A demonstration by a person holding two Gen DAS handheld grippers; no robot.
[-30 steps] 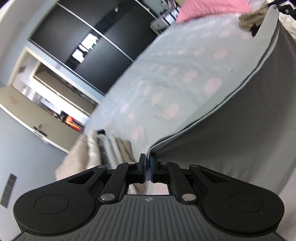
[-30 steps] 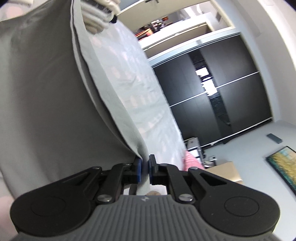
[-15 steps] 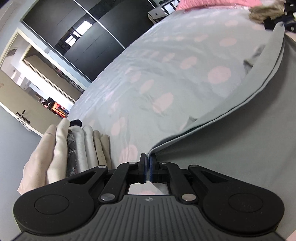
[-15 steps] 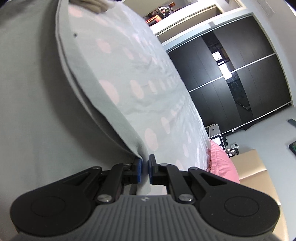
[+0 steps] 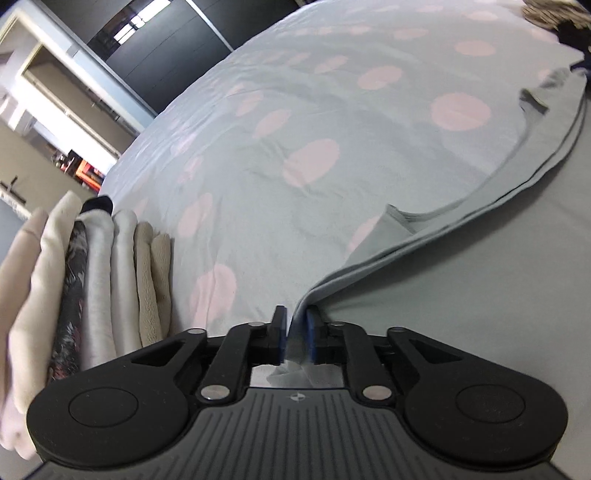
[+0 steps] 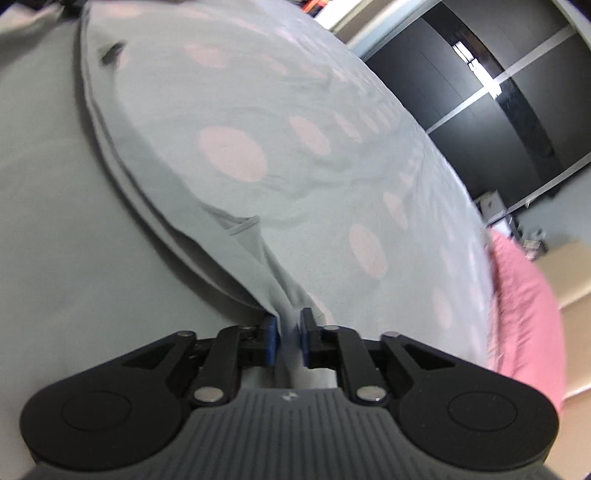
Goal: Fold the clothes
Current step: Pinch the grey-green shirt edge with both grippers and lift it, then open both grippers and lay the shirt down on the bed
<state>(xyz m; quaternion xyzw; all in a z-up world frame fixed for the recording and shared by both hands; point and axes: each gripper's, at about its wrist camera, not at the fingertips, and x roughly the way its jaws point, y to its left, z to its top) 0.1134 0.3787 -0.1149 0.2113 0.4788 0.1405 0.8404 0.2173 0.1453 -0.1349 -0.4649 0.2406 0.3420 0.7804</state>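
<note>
A plain grey garment (image 5: 480, 277) lies spread on the bed and fills the right of the left wrist view. In the right wrist view the same grey garment (image 6: 55, 221) fills the left side. Its doubled edge curves across both views. My left gripper (image 5: 296, 328) sits low at one corner, jaws parted a little, with the cloth edge loose between the blue pads. My right gripper (image 6: 288, 332) is at another corner, also slightly open, with a bunched fold of cloth running between its fingers.
The bed sheet (image 5: 314, 129) is pale grey with pink dots. A stack of folded clothes (image 5: 92, 277) stands close on the left of the left gripper. A pink pillow (image 6: 524, 302) lies to the right. Dark wardrobe doors (image 6: 498, 110) stand behind the bed, and more clothing (image 5: 554, 14) lies far off.
Both grippers have come down towards the bed and the hanging garment now lies flat. The jaws of both, tight on the cloth before, have parted a little.
</note>
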